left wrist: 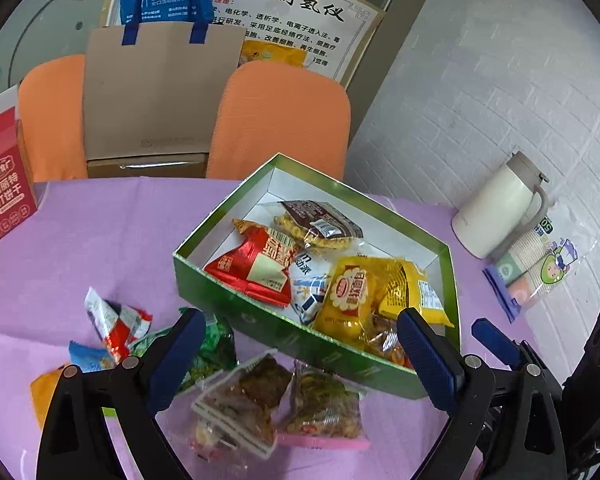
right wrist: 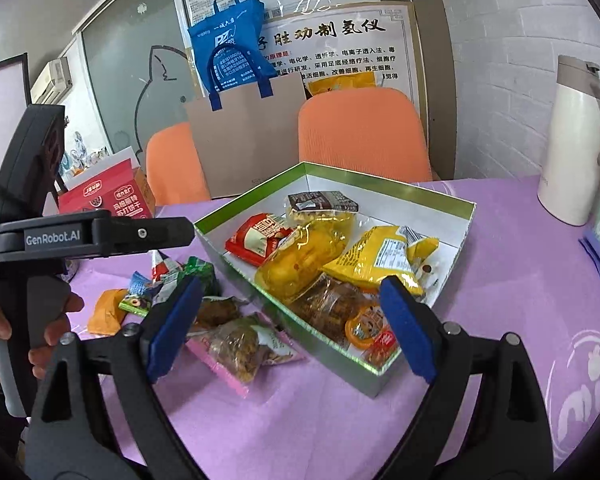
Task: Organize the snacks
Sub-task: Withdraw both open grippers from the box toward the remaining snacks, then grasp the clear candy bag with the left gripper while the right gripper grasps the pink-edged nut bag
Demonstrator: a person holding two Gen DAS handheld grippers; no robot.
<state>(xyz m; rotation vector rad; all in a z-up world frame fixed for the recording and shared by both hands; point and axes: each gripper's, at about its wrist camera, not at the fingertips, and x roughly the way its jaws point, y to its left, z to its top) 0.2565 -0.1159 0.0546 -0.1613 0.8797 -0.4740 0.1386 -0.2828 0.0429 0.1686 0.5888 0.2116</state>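
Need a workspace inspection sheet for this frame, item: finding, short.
Surface: purple tablecloth, largely covered.
Job's things: green box open, holding several snack packs; loose snack packs lie on the cloth beside its near wall.
Clutter: white thermos jug, pack of paper cups, red biscuit box.
Grippers: left claw open and empty above the loose packs; right claw open and empty at the box's near edge.
Cables: nothing seen.
Surroundings: two orange chairs, brown paper bag, wall poster.
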